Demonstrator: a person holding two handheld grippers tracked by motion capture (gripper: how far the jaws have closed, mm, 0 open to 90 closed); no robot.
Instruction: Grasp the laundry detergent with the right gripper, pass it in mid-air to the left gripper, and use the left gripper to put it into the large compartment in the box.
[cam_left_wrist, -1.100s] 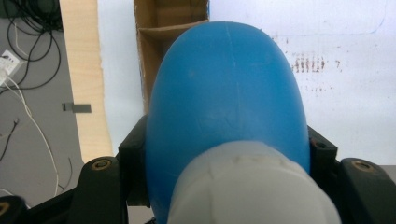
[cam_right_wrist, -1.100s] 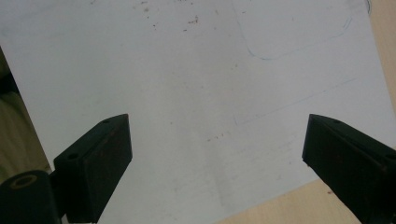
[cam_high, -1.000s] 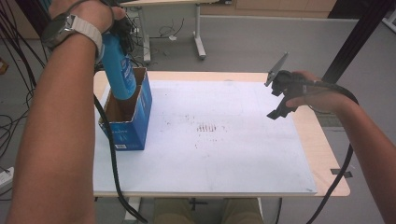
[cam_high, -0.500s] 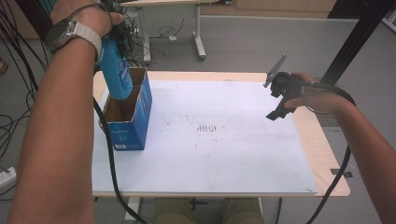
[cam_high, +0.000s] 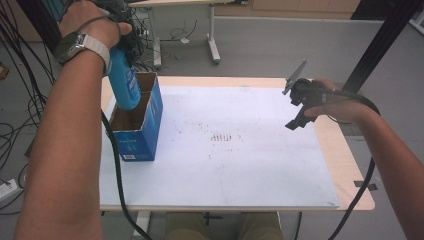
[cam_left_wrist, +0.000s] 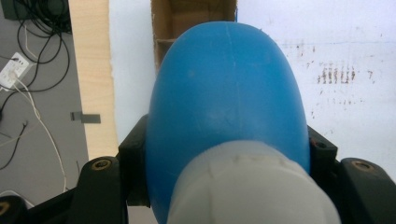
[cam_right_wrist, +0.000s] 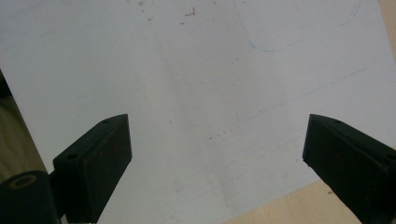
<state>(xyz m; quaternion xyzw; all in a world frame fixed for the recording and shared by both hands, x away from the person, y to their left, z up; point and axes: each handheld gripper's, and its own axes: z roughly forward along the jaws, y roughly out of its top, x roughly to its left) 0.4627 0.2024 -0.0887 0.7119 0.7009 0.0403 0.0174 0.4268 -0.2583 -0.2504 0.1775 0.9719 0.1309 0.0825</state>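
Left gripper is clamped on the blue bottle, jaws pressing its sides just past the white cap. Bottle's long axis runs straight out ahead of the jaws, base leading, pointing down. Directly beyond the base sits the open cardboard box, brown inside, blue outside, with a divider visible in the left gripper view. In the high view the bottle base hangs at the box mouth, over the far compartment; whether it has crossed the rim, cannot tell. Coming move, as I judge it: lower along the bottle's own axis into that compartment. Tight spots are the box walls either side of the base and the divider on the near side; a tilted base could catch a rim. Box stands near the left edge of the white sheet on the table.

Right gripper has its jaws spread wide with nothing between, white sheet ahead, hovering well apart from the box at the right side of the table. Left hand is clearly the nearer one.
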